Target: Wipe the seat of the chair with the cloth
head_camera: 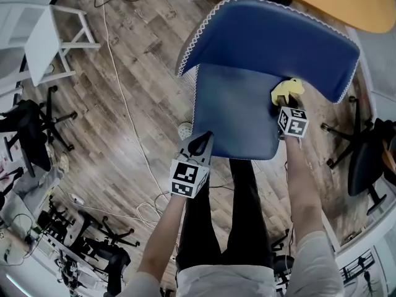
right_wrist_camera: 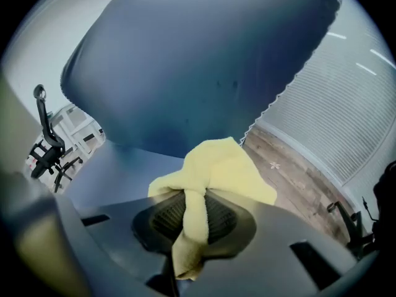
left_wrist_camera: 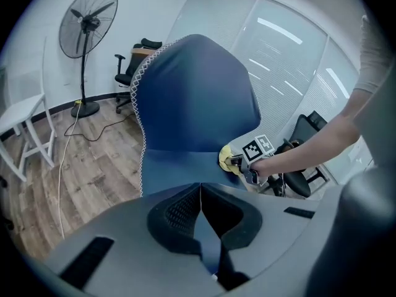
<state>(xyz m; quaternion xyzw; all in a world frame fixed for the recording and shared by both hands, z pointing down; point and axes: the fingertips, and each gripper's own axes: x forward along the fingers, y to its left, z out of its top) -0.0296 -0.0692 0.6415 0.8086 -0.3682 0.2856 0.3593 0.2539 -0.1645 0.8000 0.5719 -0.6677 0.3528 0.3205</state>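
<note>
Blue seat (head_camera: 235,113) — right gripper (right_wrist_camera: 189,218) jaws pinch cloth (right_wrist_camera: 216,169).

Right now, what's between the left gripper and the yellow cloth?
Just bare blue seat, seen in the head view: the left gripper sits at its front corner, the cloth by the backrest in the right gripper.

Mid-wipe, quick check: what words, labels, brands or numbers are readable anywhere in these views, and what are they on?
No readable text in any view.
Left gripper and right gripper: their cubes carry black-and-white square markers, patterns only, no letters or digits.
Chair and cloth: no print or label shows.
Fan: too small to show any label.
</note>
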